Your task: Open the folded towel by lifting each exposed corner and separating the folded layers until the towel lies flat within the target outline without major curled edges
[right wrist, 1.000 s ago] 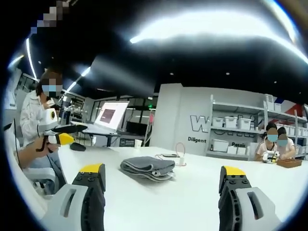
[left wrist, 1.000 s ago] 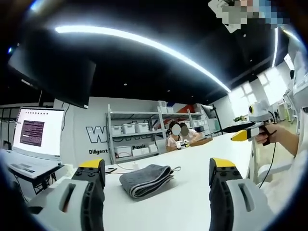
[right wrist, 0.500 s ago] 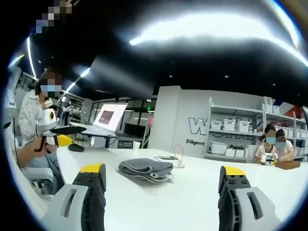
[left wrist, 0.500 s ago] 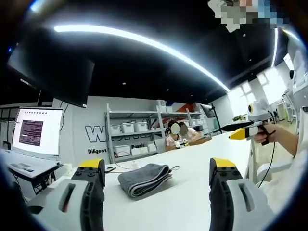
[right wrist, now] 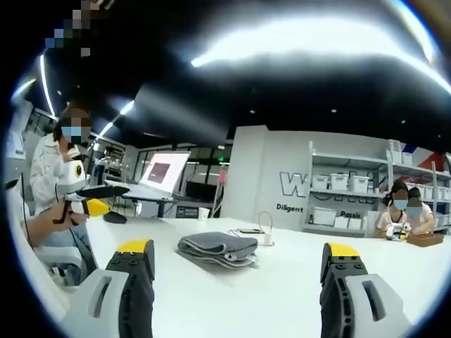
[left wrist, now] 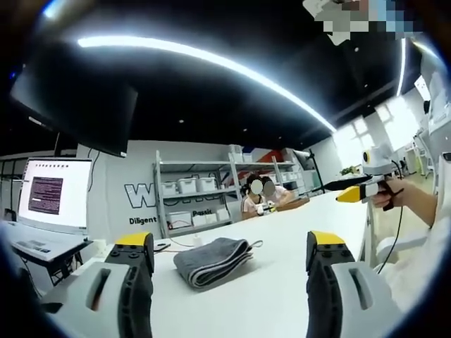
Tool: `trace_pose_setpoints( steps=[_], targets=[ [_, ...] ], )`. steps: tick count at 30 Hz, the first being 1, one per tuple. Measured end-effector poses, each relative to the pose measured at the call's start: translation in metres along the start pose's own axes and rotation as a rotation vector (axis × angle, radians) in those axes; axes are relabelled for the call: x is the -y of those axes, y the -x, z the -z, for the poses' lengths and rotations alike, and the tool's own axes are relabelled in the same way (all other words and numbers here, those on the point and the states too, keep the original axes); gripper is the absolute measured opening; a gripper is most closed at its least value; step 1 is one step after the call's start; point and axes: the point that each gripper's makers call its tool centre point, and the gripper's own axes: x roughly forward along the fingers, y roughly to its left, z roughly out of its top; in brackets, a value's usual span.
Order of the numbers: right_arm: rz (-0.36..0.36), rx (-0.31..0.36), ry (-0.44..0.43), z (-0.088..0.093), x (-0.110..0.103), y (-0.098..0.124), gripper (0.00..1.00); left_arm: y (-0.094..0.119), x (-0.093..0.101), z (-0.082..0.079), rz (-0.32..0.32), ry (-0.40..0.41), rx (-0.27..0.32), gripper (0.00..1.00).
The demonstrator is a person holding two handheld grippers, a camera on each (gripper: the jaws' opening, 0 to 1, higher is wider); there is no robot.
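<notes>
A grey towel (left wrist: 213, 260) lies folded in a thick stack on the white table (left wrist: 282, 232), its layered edges facing me. My left gripper (left wrist: 229, 246) is open, its yellow-tipped jaws standing wide apart on either side of the towel and short of it. In the right gripper view the same folded towel (right wrist: 218, 249) rests ahead, between the spread jaws of my open right gripper (right wrist: 236, 252). The right gripper (left wrist: 352, 193) also appears at the far right of the left gripper view, held by a hand. The left gripper (right wrist: 91, 204) appears at the left of the right gripper view.
A laptop (left wrist: 49, 201) stands at the table's left end. Shelves with white bins (left wrist: 197, 193) line the back wall. Two people (left wrist: 262, 197) sit at the table's far side. A cable and small items (right wrist: 257, 232) lie behind the towel. A person (right wrist: 53, 176) sits at the left.
Both views have drifted slightly with my hands. The towel stays folded in the same place, and both grippers remain wide open.
</notes>
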Motion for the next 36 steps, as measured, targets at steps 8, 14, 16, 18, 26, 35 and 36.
trace_pose_setpoints(
  steps=[8, 14, 16, 18, 26, 35, 36],
  targets=[
    [0.0, -0.007, 0.007, 0.0015, 0.0002, 0.0, 0.98, -0.0001, 0.0011, -0.0007, 0.003, 0.0, 0.0, 0.88],
    [0.004, -0.015, -0.001, 0.0043, 0.0023, 0.0003, 0.98, -0.0001, 0.0018, -0.0005, 0.003, -0.004, -0.001, 0.88],
    [0.005, -0.014, 0.0, 0.0042, 0.0024, 0.0001, 0.98, -0.0002, 0.0017, -0.0005, 0.002, -0.005, -0.002, 0.88],
    [0.004, -0.015, 0.0, 0.0046, 0.0024, -0.0001, 0.98, -0.0003, 0.0017, -0.0006, 0.002, -0.005, -0.002, 0.88],
    [0.004, -0.018, 0.001, 0.0049, 0.0019, -0.0007, 0.98, -0.0005, 0.0009, 0.0, 0.001, -0.006, -0.004, 0.88],
    [0.007, -0.023, -0.001, 0.0064, 0.0022, -0.0003, 0.98, -0.0001, 0.0003, 0.0, -0.002, -0.005, -0.006, 0.88],
    [0.006, -0.023, -0.001, 0.0065, 0.0019, -0.0003, 0.98, -0.0002, 0.0005, 0.0006, 0.0, -0.003, -0.009, 0.88]
  ],
)
